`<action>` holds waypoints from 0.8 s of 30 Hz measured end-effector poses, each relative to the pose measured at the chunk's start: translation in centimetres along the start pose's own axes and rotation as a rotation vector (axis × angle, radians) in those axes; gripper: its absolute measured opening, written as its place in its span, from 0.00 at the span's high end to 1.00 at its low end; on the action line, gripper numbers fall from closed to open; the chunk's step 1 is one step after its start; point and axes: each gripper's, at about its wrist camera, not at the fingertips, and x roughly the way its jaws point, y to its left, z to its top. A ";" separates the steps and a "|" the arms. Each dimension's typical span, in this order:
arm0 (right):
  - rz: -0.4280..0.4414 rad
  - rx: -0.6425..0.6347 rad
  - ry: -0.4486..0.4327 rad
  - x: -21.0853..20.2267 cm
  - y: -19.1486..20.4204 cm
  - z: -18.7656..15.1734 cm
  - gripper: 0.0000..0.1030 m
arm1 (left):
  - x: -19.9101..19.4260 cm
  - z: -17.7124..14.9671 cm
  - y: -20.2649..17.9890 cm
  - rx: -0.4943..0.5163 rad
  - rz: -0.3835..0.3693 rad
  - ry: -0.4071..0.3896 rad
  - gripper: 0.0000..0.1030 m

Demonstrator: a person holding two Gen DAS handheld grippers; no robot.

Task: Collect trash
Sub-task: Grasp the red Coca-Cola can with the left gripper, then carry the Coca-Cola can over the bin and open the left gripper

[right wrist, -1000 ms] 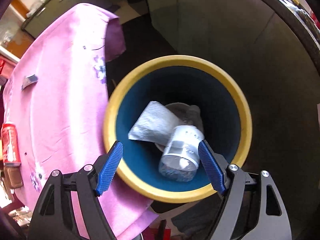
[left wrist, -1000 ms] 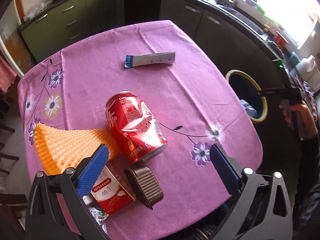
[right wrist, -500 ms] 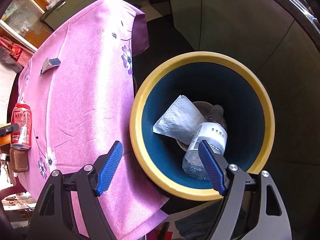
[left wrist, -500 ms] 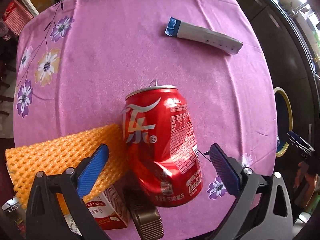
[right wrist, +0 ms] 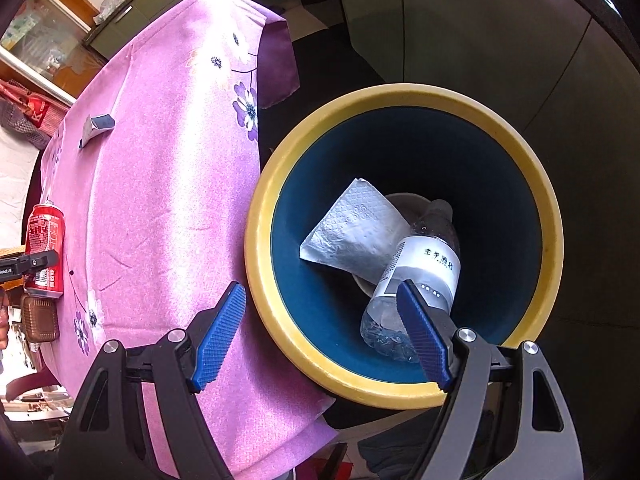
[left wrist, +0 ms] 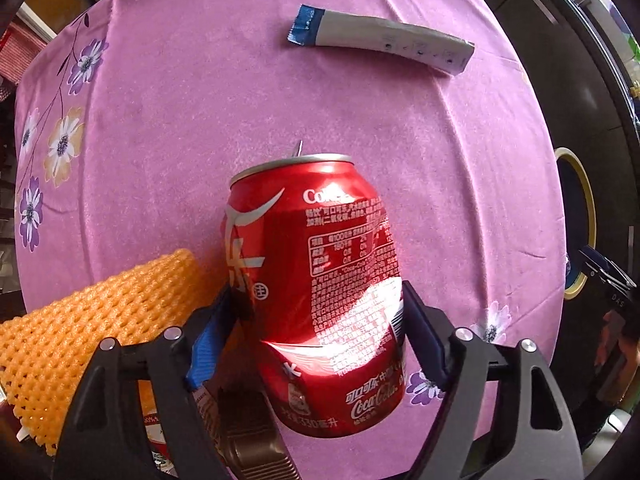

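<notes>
Since the earlier frames, the left tool (left wrist: 320,336) had descended over the red cola can (left wrist: 316,292), and its jaws had just been closing with the can between them. In the left wrist view both blue pads (left wrist: 210,344) lay against the sides of the can, which was dented low on its body; the left tool gripped the can. The can lay on the pink flowered cloth of the counter (left wrist: 240,100), its top with the pull tab pointing away from the camera. An orange foam net (left wrist: 80,328) lay just beside the can on the left. A brown ribbed object (left wrist: 252,444) and a red-and-white carton (left wrist: 154,436) lay near the lower frame edge, partly hidden by the tool. A white sachet with a blue end (left wrist: 380,42) lay well apart, near the far edge of the cloth.

Compared with the earlier frames, the right tool (right wrist: 320,336) had kept its jaws at the same wide spacing; they stood open with nothing between them. It pointed steeply down beside the counter, at the near rim of a yellow-rimmed blue bin (right wrist: 532,184). Inside the bin lay a white paper napkin (right wrist: 352,232) and a clear plastic bottle (right wrist: 424,272) with a white label, the bottle resting partly over the napkin.
</notes>
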 end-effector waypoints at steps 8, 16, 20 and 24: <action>0.002 0.004 -0.005 -0.3 -0.2 -0.4 0.25 | -0.4 0.5 -2.4 0.056 -0.027 -0.012 0.28; 0.008 0.010 -0.009 -0.4 -0.3 -0.5 0.25 | -3.5 0.3 -3.9 0.129 -0.035 -0.059 0.28; 0.014 0.012 -0.017 -0.6 -0.4 -0.7 0.25 | -5.0 -0.4 -6.0 0.184 -0.055 -0.076 0.28; 0.027 0.035 -0.052 -1.9 -1.1 -1.3 0.25 | -6.2 -1.0 -8.7 0.258 -0.079 -0.093 0.28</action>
